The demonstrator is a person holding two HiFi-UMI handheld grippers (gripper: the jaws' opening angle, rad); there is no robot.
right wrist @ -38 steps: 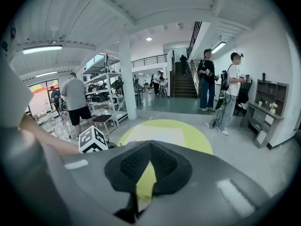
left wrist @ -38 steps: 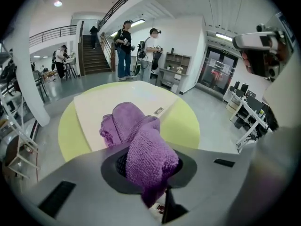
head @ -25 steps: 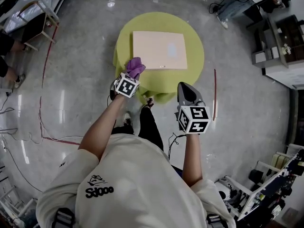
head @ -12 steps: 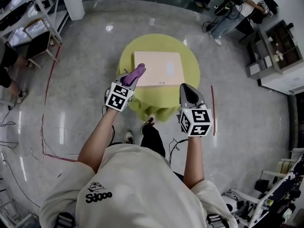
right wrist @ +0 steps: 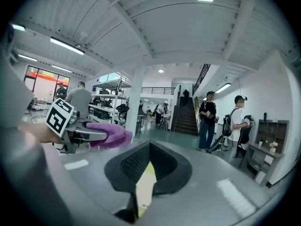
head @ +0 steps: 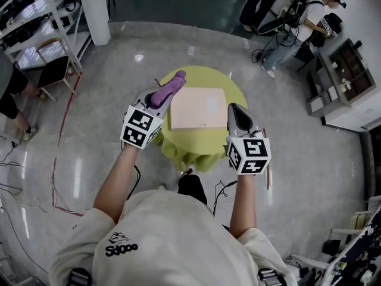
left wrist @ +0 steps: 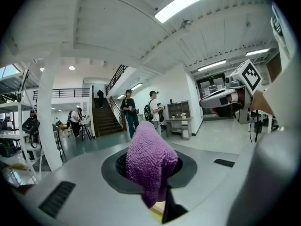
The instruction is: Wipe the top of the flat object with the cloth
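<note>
Right now your L gripper point(head: 159, 98) has its jaws clamped on the purple cloth point(head: 168, 88), which shows just beside the left edge of the flat beige board point(head: 198, 108) (the gripper points level, out at the room). The board lies on the round green-covered table point(head: 196, 146). Your R gripper point(head: 235, 111), jaws together w/ nothing between, hovers by the board's right edge.

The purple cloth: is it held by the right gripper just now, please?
No, the purple cloth is clamped in the left gripper; the right gripper is empty.
</note>
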